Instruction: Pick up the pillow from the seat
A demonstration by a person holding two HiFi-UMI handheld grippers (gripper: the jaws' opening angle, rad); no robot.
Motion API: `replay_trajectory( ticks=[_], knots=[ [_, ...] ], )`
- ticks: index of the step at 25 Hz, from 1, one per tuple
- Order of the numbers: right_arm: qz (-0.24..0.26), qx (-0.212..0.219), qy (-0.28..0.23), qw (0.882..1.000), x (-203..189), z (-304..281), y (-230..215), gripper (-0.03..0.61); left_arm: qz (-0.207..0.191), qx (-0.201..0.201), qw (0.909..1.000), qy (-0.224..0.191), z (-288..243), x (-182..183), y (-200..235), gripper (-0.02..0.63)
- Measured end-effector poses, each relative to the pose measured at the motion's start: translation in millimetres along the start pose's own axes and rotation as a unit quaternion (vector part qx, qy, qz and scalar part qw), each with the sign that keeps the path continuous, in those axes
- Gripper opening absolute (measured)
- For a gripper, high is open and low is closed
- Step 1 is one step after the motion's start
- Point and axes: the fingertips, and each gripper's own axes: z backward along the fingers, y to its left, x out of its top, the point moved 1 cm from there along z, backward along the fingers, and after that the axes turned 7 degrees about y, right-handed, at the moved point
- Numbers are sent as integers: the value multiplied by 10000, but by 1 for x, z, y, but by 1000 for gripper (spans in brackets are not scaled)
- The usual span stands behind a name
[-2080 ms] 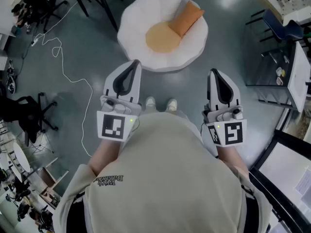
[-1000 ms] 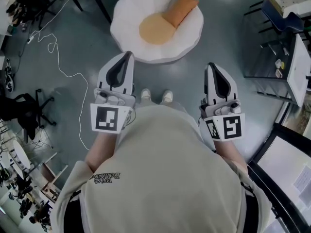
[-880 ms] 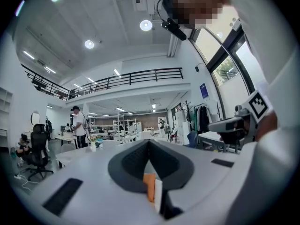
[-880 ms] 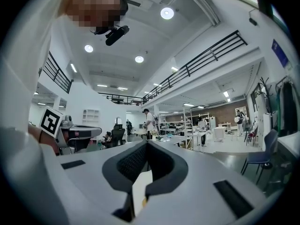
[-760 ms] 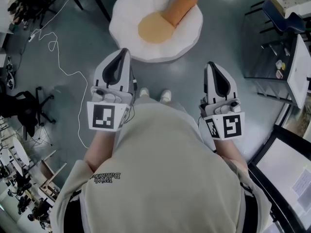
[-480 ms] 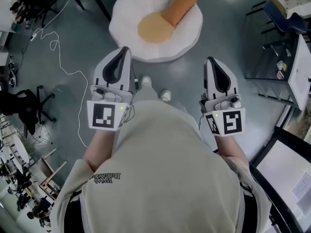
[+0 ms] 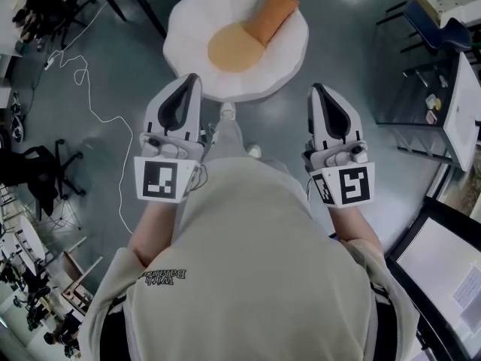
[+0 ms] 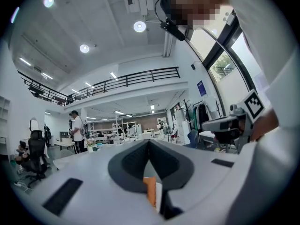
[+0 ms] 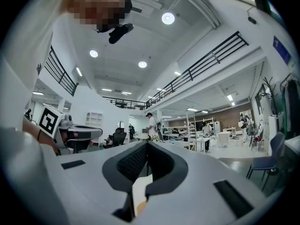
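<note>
While the person stood facing the white round seat (image 7: 188, 21), no part of the pick-up had been done. The orange pillow (image 7: 269, 15) lay untouched on the seat's far half. It was ahead of both pairs of jaws and well apart from them, roughly between their 2 lines and somewhat nearer the right one. One end of the pillow touched a flat round orange cushion (image 7: 231, 49) that filled the seat's middle.

The left gripper (image 7: 192, 80) pointed forward with its jaws together at the tips and nothing between them. The seat's near rim sat just ahead of those tips in the head view. In the left gripper view (image 8: 149, 146) only a sliver of orange showed low behind the meeting jaws, and I could not tell whether it was pillow or cushion. The right gripper (image 7: 316, 89) also had its jaws pressed together and empty, and it was over bare grey floor (image 7: 353, 74) beside the seat.

By my reading, everything was left to do: bring the jaws forward to the pillow, part them, close on it and lift it clear of the seat.
</note>
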Motion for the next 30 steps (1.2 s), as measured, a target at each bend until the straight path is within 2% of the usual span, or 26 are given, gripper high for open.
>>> replay_trajectory(
  ticks=[4, 9, 13, 19, 30],
  knots=[
    [10, -17, 18, 10000, -1, -11, -7, 9, -85, -29, 9999, -70, -15, -3, 6, 11],
    [-17, -33, 95, 9999, 1, -35, -14, 9, 105, -101, 9999, 10, -40, -3, 19, 11],
    [-65, 0, 179, 9998, 0, -62, -21, 9, -2, -144, 9999, 44, -62, -9, 36, 11],
    [-49, 66, 308, 9995, 3, -117, -25, 9, 288, -253, 9992, 127, -101, -9, 69, 11],
    [137, -304, 342, 9989, 26, -217, -44, 9, 329, -684, 9971, 66, -177, -6, 137, 11]
  ],
)
